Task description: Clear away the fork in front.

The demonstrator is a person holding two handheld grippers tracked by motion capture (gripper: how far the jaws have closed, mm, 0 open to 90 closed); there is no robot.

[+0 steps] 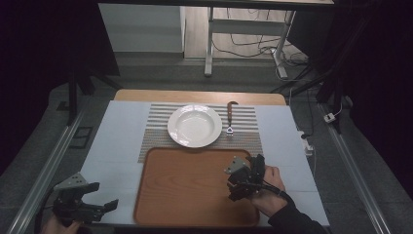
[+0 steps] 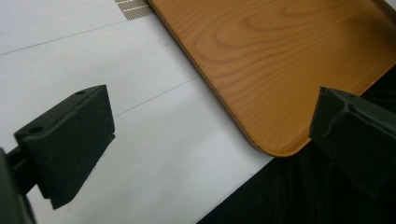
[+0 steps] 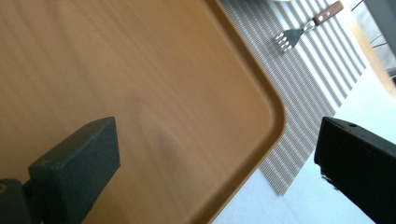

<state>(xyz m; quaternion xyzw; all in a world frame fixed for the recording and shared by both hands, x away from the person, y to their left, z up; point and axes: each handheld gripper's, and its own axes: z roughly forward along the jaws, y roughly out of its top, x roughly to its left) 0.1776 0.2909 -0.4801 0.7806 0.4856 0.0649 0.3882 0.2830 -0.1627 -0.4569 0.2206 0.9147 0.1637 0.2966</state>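
A wooden tray lies near the table's front edge, bare inside. Behind it a white plate rests on a striped placemat, with a wooden-handled fork to its right, tines toward me. My right gripper hovers over the tray's right part, open and holding nothing; its view looks across the tray's far right corner to the fork. My left gripper sits at the table's front left, open and holding nothing, beside the tray's near left corner.
White paper covers the tabletop under the placemat and tray. Metal rails run along both sides of the table. Beyond the far edge stand desk legs and loose cables on the floor.
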